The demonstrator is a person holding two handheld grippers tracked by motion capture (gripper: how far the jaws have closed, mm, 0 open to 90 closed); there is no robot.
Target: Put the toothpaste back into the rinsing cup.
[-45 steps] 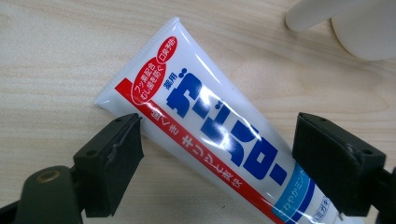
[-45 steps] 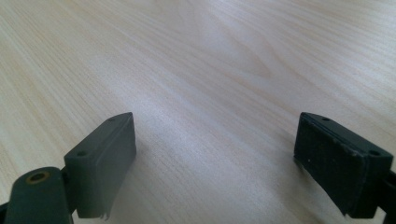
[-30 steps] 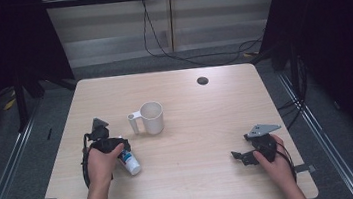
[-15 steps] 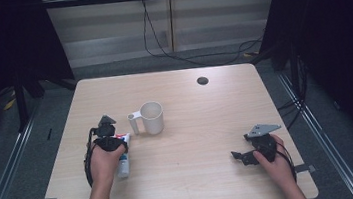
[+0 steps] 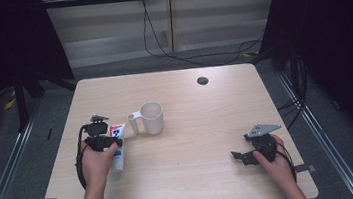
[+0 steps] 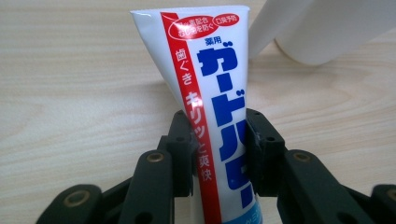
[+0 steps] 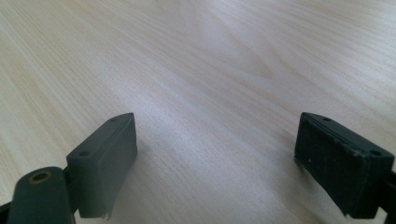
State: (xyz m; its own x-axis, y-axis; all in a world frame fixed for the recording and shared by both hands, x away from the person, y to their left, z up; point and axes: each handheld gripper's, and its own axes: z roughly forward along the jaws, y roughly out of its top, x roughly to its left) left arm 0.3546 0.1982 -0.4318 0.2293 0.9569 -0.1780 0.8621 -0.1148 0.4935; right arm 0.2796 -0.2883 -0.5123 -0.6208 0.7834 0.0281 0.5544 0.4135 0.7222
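A white toothpaste tube (image 5: 118, 149) with blue and red print is held in my left gripper (image 5: 112, 143), a little above the table's left part. In the left gripper view the jaws have just closed and both pads (image 6: 183, 140) press the tube (image 6: 219, 84) at its middle, its flat crimped end pointing away from me. A white mug (image 5: 152, 117) stands upright just right of it, handle toward the tube; its side (image 6: 327, 28) shows close behind the tube. My right gripper (image 5: 239, 157) rests low at the table's right front, open (image 7: 215, 158) over bare wood.
The light wooden table (image 5: 207, 126) has a small black round disc (image 5: 202, 80) near its far edge. Cables trail on the floor behind the table. Dark curtains flank both sides.
My left gripper has shut on the toothpaste tube, which lay on the table, and has risen a little with it. The right gripper has stayed put.
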